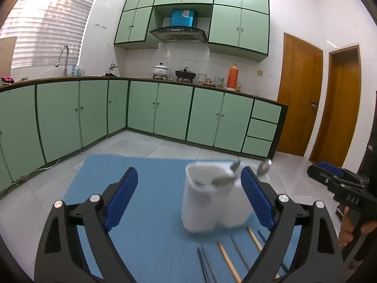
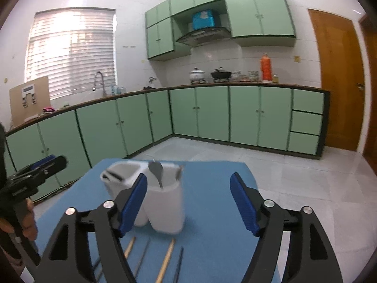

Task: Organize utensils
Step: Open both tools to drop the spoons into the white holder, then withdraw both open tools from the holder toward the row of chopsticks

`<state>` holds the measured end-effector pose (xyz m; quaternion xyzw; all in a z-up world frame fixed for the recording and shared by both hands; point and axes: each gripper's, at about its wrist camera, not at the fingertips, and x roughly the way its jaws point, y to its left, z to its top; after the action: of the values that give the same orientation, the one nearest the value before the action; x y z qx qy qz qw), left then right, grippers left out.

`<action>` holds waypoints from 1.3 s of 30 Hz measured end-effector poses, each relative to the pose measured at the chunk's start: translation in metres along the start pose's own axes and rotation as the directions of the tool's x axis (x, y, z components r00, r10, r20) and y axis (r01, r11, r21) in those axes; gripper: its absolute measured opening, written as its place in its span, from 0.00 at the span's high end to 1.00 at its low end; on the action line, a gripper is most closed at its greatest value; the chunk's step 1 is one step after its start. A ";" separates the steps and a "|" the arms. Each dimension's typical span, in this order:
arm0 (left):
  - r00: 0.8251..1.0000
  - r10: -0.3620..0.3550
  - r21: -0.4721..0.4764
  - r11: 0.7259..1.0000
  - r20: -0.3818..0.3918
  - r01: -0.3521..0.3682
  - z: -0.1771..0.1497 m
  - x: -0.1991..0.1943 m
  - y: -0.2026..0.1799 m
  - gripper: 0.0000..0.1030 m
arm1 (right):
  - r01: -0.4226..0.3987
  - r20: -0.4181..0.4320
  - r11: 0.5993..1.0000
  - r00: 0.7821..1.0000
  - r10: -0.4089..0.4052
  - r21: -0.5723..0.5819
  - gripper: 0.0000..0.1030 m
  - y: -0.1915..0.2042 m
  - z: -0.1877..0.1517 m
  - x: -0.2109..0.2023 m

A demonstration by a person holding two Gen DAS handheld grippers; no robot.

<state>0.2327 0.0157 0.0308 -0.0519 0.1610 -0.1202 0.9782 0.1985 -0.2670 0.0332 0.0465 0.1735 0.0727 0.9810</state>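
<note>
Spoons (image 2: pixel 156 169) stand in the white holder (image 2: pixel 165 202); chopsticks (image 2: pixel 166 261) lie at its six o'clock, both grippers (image 1: pixel 190 198) (image 2: pixel 188 202) spread, empty.

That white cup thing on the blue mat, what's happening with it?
A person is sorting utensils with a gripper in each hand. The white holder stands on the blue mat with spoons already in one compartment. Chopsticks lie on the mat in front of it. The left gripper and right gripper are both open and holding nothing.
</note>
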 end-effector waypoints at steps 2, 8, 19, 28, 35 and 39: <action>1.000 0.015 0.000 1.000 -0.005 -0.015 -0.014 -0.014 0.001 0.14 | 0.003 -0.003 1.000 1.000 -0.003 0.022 0.27 -0.003 -0.014 -0.013; 0.997 0.082 0.015 0.997 0.002 -0.082 -0.060 -0.055 -0.001 0.14 | 0.059 -0.028 0.997 0.998 -0.057 0.055 0.27 -0.002 -0.063 -0.047; 0.990 0.136 0.036 0.990 0.034 -0.137 -0.141 -0.116 -0.018 0.14 | 0.165 0.029 0.986 0.986 -0.166 0.023 0.27 0.031 -0.149 -0.104; 0.989 0.147 0.036 0.989 -0.012 -0.146 -0.177 -0.131 -0.029 0.14 | 0.160 -0.013 0.987 0.987 -0.160 0.011 0.28 0.041 -0.187 -0.116; 0.986 0.162 0.020 0.987 -0.051 -0.161 -0.197 -0.130 -0.034 0.23 | 0.158 -0.051 0.987 0.986 -0.158 -0.002 0.42 0.044 -0.210 -0.113; 0.983 0.171 0.011 0.985 -0.060 -0.171 -0.204 -0.128 -0.032 0.26 | 0.155 -0.056 0.988 0.986 -0.154 0.000 0.50 0.045 -0.216 -0.110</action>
<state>0.0417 0.0037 -0.1181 -0.0313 0.1944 -0.0376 0.9797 0.0154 -0.2260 -0.1268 0.0332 0.2042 -0.0027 0.9784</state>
